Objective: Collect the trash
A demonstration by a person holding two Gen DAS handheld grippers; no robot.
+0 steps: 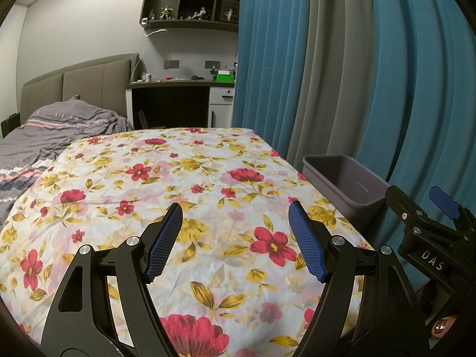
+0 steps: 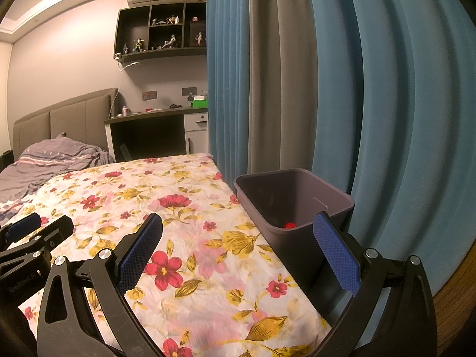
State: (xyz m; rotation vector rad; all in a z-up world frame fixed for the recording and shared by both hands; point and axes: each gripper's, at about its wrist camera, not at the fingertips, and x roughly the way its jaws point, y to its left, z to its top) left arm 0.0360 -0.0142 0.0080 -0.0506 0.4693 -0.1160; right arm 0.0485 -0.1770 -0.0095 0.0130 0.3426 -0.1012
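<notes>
Trash, a small red piece (image 2: 289, 225), is lying at the bottom of the grey bin (image 2: 336, 200), which is standing just beside the right edge of the floral tablecloth (image 2: 190, 208), against the blue curtain (image 2: 401, 119). I am holding my right gripper (image 2: 238, 232) wide apart and empty over the cloth's edge near the bin, and I am keeping my left gripper (image 1: 235, 217) spread open too, gripping nothing above the flowers.

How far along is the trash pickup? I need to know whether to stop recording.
Looks nearly done: a red item lies in the grey bin, and no trash shows on the floral cloth. Left gripper and right gripper are open and empty. Nothing visibly remains.
</notes>
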